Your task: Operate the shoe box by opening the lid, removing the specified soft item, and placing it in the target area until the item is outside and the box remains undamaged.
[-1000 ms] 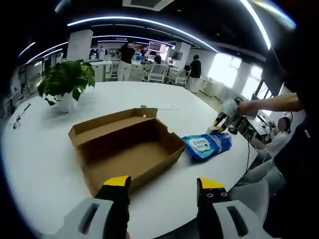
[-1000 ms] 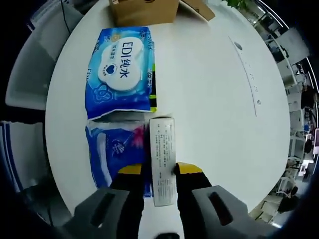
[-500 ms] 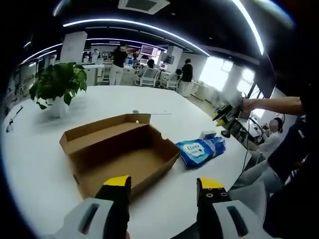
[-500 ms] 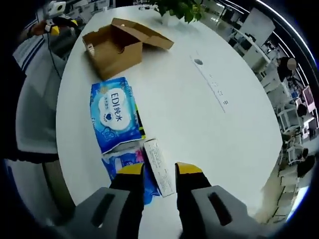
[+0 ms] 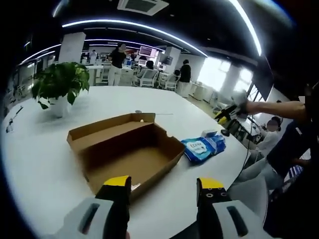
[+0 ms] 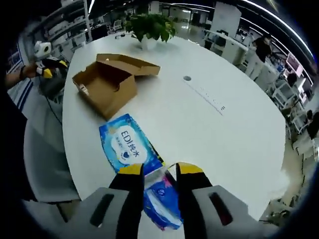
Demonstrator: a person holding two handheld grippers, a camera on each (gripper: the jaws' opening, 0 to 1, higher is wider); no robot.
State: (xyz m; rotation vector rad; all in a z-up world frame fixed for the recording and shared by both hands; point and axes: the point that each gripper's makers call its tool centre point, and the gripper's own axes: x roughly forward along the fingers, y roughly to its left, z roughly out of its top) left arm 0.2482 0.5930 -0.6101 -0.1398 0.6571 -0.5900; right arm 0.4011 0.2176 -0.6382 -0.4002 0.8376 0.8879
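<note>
So we're basically at the tail end here: the shoe box (image 5: 127, 152) sits open and empty on the white table (image 5: 35, 164), lid flap folded back, and the soft blue wipes pack (image 5: 199, 148) is already lying outside it, just beside the box's corner near the table edge. We'd call the placing step done or nearly so.

Left gripper (image 5: 163, 188) hangs over the near table edge with its jaws apart and nothing between them. Right gripper (image 6: 155, 172) is up above the packs, jaws apart too, nothing in them as far as we can tell.

The next move (our guess) is just backing both hands off without bumping the box.

The right gripper view gives us a second, smaller blue pack (image 6: 164, 196) partly behind the jaws, touching the wipes pack. The left gripper view instead gives the bare box interior, plus the potted plant (image 5: 59, 84).
</note>
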